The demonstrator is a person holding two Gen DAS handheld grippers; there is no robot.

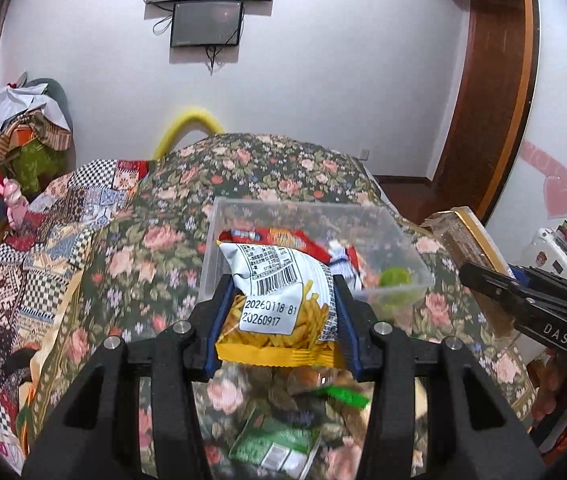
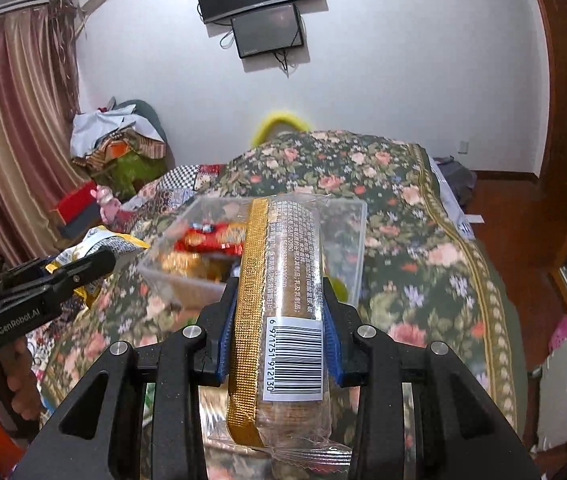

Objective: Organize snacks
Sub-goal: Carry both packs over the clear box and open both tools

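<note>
My left gripper [image 1: 281, 312] is shut on a white and yellow snack bag [image 1: 279, 300] printed with fries and a barcode, held above the flowered bedspread. My right gripper [image 2: 281, 320] is shut on a long clear sleeve of biscuits [image 2: 287, 300] with a gold seam and a barcode label. Just beyond both stands a clear plastic bin [image 1: 403, 240] [image 2: 355, 240] holding red and orange snack packs and something green. The right gripper and its biscuit sleeve [image 1: 467, 248] show at the right of the left wrist view. The left gripper with its bag [image 2: 99, 248] shows at the left of the right wrist view.
A green packet [image 1: 279, 440] and another green-edged wrapper [image 1: 339, 394] lie on the floral bedspread [image 1: 143, 248] below my left gripper. A patchwork quilt [image 1: 43, 240] covers the left side. Clothes pile up by the curtain [image 2: 11, 160]. Screens hang on the far wall.
</note>
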